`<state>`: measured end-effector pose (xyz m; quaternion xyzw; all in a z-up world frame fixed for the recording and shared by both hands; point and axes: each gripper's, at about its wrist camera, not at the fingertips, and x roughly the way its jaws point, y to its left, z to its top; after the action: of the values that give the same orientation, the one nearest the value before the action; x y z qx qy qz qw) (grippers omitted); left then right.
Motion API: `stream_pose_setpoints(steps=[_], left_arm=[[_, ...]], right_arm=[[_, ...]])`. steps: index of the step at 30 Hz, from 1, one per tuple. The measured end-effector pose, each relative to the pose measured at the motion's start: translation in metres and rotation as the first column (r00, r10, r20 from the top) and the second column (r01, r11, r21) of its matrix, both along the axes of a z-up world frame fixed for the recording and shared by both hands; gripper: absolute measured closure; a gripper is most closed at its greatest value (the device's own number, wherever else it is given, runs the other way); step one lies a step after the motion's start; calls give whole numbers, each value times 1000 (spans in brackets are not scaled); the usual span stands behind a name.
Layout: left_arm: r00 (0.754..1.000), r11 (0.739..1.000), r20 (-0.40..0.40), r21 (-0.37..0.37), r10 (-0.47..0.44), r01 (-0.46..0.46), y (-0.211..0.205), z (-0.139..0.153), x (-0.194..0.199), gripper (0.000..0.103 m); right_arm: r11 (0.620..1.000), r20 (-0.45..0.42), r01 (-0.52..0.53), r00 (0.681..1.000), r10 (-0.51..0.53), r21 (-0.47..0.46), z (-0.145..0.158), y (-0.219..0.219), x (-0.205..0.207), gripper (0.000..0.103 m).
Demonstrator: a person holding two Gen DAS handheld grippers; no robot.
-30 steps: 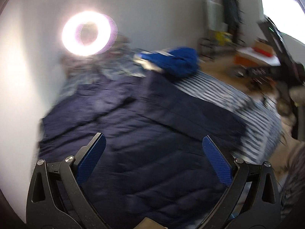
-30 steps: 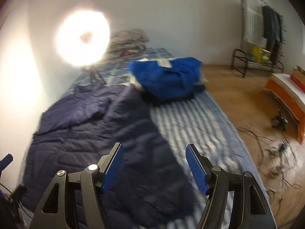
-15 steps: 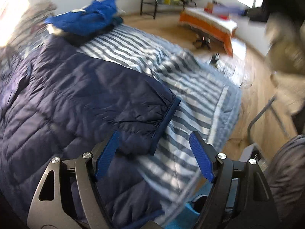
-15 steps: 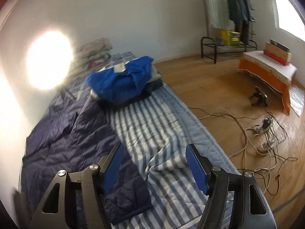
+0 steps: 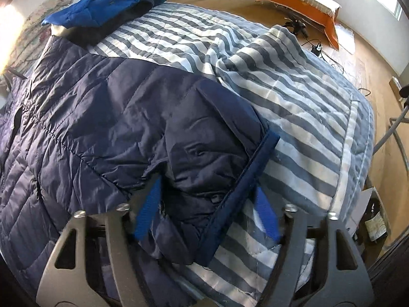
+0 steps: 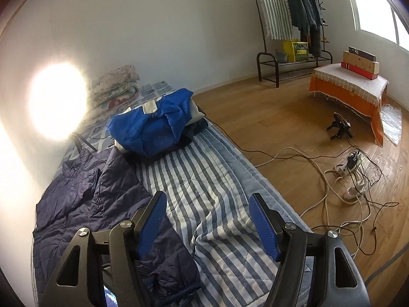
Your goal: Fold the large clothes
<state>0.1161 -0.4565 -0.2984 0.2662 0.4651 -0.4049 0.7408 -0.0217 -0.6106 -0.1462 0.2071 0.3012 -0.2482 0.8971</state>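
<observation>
Since the earlier frame the left tongs (image 5: pixel 207 212) have swung off the jacket's body and dropped low over its sleeve end; the right tongs (image 6: pixel 207 226) have turned toward the bed's foot and then held.

Navy quilted jacket (image 5: pixel 107 117): spread flat on the striped quilt (image 5: pixel 294 107), filling the left view from 9 to 6 o'clock. Its sleeve cuff (image 5: pixel 242 179), with the ribbed band, lies at about 6 o'clock, between the left pads. Left tongs' jaws are closing with the cuff between them; pads not yet pressing on the fabric, as far as the view shows. Right tongs: jaws apart, nothing between them, hovering over the quilt beside the jacket's lower edge.

Outward: a folded blue garment (image 6: pixel 153 125) sits on a dark pile at 11 o'clock, well apart from the jacket. Clothes rack (image 6: pixel 288 12) at 1 o'clock against the wall; cables on the wood floor (image 6: pixel 294 128) at 3 o'clock.

Step in hand, by my reading: gripping the sleeve for the first fold. Next move likely calls for a firm pinch on the cuff, then carrying the sleeve across the jacket's body. The slick fabric may slip from a shallow bite.
</observation>
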Motion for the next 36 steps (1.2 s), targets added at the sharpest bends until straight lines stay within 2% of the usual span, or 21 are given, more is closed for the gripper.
stream_pose_setpoints(steps=[2, 4, 10, 14, 19, 23, 26, 30, 33, 36], left_arm=[[999, 1000, -37, -19, -2, 1, 0, 3, 4, 69], [998, 999, -59, -36, -2, -1, 2, 10, 7, 91], [991, 987, -127, -150, 39, -59, 34, 48, 31, 94], [978, 964, -189, -232, 85, -129, 74, 81, 62, 95], [958, 920, -231, -310, 172, -240, 140, 113, 113, 95], [937, 886, -233, -326, 262, -329, 188, 120, 156, 95], [908, 852, -228, -324, 352, -411, 229, 118, 193, 95], [866, 812, -174, -302, 469, -500, 279, 109, 233, 95], [829, 784, -103, -277, 550, -555, 315, 100, 268, 95], [795, 757, -85, -260, 601, -600, 343, 88, 305, 95]], right_arm=[[1000, 3, -8, 1000, 8, 11, 0, 2, 3, 33], [1000, 1, -13, 1000, 13, 7, 0, 5, 5, 33], [1000, -5, -30, 1000, 30, -10, 2, 16, 11, 33], [999, -13, -45, 999, 45, -16, 2, 24, 17, 33], [996, -38, -80, 996, 79, -31, 1, 39, 28, 34], [991, -58, -111, 993, 106, -78, 3, 56, 37, 35], [983, -81, -133, 989, 124, -127, 4, 71, 45, 35], [969, -96, -167, 984, 151, -184, 5, 91, 54, 35], [964, -87, -196, 979, 183, -180, 8, 100, 61, 35], [959, -98, -216, 975, 201, -181, 7, 109, 66, 35]])
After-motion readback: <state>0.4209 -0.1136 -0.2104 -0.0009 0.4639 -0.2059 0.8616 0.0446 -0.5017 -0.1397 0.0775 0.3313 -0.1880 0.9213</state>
